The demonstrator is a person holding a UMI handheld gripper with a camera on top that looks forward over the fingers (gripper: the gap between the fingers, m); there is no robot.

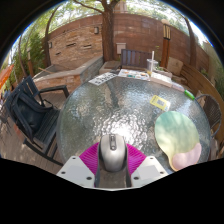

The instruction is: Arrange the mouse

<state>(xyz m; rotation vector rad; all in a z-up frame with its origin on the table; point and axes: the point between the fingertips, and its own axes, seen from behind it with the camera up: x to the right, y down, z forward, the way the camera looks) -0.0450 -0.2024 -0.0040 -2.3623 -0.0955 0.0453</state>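
Gripper (112, 176) w/ pink-padded fingers (90, 158) clamped on grey mouse (112, 154), held over near edge of round glass worktop (100, 105). Green mat (180, 132) to the right; black chair (35, 110) left.

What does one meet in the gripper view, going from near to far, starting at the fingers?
Gripper with the mouse between its fingers → bare glass table → yellow-green item → cup with straw → wooden fence.

An outdoor patio: glass table (110, 110), black chair (30, 112), wooden fence (75, 40), trees.
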